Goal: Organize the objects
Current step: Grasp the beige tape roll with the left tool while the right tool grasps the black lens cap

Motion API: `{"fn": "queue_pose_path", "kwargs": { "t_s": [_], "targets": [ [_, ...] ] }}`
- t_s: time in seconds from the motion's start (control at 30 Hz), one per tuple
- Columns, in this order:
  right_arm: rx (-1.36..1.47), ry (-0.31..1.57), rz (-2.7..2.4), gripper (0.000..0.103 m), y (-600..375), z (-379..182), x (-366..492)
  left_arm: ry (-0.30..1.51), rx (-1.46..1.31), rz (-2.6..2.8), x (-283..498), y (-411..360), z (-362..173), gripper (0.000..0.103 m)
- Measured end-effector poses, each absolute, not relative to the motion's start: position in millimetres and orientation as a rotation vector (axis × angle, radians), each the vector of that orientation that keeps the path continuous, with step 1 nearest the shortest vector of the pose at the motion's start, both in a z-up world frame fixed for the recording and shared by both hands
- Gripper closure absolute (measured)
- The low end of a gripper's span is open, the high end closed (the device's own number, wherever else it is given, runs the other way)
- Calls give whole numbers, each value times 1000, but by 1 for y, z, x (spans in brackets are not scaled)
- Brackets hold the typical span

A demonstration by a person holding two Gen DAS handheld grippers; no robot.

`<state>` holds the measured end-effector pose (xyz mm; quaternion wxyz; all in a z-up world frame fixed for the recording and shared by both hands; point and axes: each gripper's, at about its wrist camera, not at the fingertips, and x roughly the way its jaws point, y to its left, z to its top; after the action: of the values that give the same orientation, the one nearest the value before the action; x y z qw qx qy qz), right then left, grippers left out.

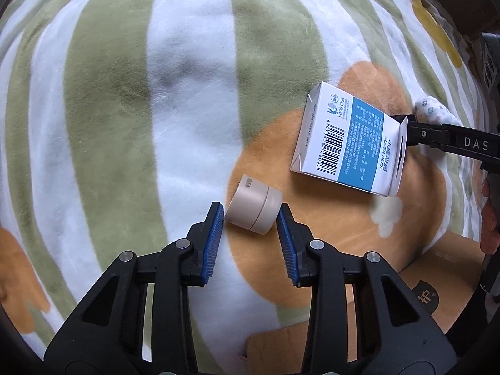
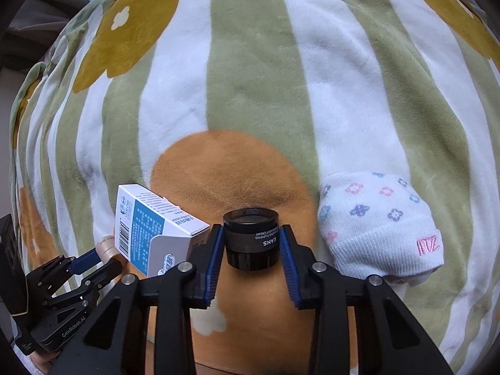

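Soft fleece blanket (image 1: 193, 100), green and white stripes with orange blobs, covers the bed; everything sits on it. My left gripper (image 1: 250, 218) points steeply down, jaws closed in on the small beige round jar (image 1: 254, 206) lying tilted on its side, pads touching both flanks. Just right of it lies the white-and-blue cardboard box (image 1: 347, 143), barcode up. My right gripper (image 2: 251, 243) comes straight down beside that box, jaws pinching the black glossy cream jar (image 2: 251, 237), which stands upright on an orange patch. Further right, a white knit sock with small flower print (image 2: 381, 222), untouched. To do this well, I judge: lift both straight up, slowly; the beige jar is gripped near the pad tips and may roll out, the blanket gives underfoot. Keep clear of the box edge.
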<state>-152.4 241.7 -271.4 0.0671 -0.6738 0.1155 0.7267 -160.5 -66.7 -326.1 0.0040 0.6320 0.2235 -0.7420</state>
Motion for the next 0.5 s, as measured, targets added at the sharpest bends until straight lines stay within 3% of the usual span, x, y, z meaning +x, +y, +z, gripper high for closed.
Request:
{"fn": "queue_pose_path", "kwargs": {
  "t_s": [0.5],
  "targets": [
    [-2011, 339, 2199, 70, 256, -246, -141, 720, 1892, -2375, -155, -70, -291, 73]
  ]
}}
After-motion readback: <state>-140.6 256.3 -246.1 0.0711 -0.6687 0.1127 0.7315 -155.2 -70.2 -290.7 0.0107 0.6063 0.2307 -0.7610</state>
